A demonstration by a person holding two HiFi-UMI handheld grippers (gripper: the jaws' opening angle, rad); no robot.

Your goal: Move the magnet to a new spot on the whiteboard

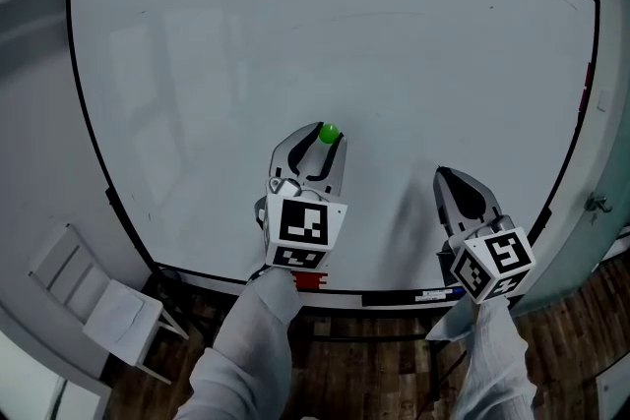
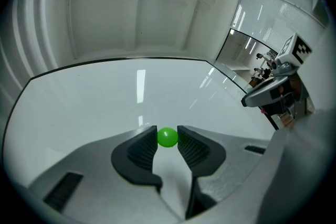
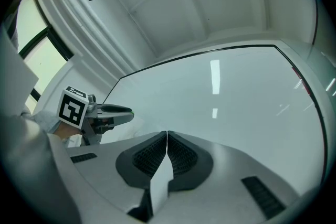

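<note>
Left gripper (image 2: 167, 140) fingers (image 2: 143, 150) (on green magnet (image 2: 167, 137))

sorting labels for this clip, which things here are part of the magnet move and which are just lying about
In the job: green magnet, left gripper shut on it, whiteboard.
Not in it: right gripper, shut and empty; white chair; red item at the whiteboard's bottom edge.
</note>
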